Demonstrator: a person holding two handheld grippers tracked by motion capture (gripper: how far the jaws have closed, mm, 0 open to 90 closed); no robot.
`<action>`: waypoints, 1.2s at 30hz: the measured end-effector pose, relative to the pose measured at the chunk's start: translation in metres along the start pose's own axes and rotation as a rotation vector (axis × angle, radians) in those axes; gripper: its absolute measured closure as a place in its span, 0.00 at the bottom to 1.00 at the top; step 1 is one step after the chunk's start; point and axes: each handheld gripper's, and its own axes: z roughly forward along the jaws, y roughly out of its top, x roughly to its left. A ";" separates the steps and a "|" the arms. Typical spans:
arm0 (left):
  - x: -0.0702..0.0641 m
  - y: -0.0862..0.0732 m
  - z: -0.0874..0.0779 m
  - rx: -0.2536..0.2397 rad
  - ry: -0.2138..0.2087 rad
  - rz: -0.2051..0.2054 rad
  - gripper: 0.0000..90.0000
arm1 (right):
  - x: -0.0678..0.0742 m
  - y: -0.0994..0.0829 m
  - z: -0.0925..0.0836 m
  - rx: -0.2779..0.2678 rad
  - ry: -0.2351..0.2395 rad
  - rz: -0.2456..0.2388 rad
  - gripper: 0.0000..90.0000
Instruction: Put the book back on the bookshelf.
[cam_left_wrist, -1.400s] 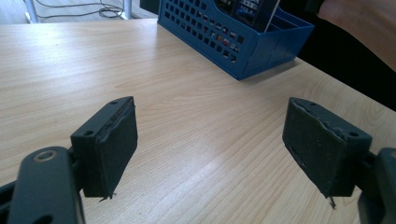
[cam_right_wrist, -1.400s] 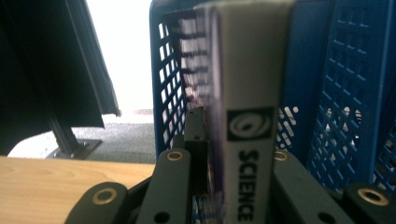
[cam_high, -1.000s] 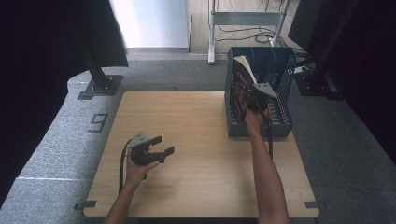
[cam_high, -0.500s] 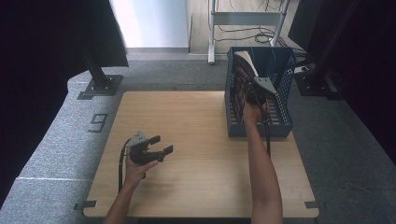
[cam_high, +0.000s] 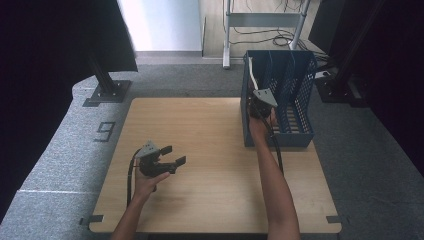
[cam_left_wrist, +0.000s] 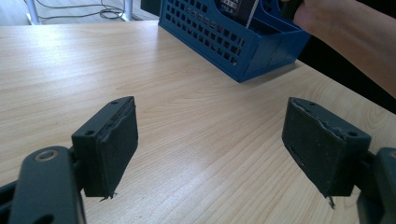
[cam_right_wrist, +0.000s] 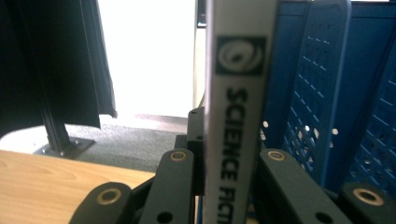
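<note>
With my right gripper (cam_high: 259, 103) clamped on the spine of a book (cam_right_wrist: 238, 93) standing in the blue rack (cam_high: 300, 90), I next lift it clear, my left gripper (cam_high: 167, 160) idling over the tabletop (cam_high: 210, 150), jaws apart.

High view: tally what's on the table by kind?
Blue file rack: 1
Book, spine reading "SCIENCE FICT…", clamped in the right gripper: 1
Grippers, including the left gripper, open: 2
Total: 4
</note>
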 end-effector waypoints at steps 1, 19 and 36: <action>0.000 0.000 0.000 -0.001 0.000 0.001 0.21 | -0.002 0.001 -0.001 0.007 0.006 0.005 0.87; -0.001 -0.002 0.003 0.016 -0.002 0.005 0.21 | -0.013 -0.006 -0.005 0.060 0.113 0.041 0.68; -0.001 -0.002 0.003 0.014 -0.003 0.005 0.21 | -0.017 -0.005 -0.008 0.071 0.033 -0.078 0.90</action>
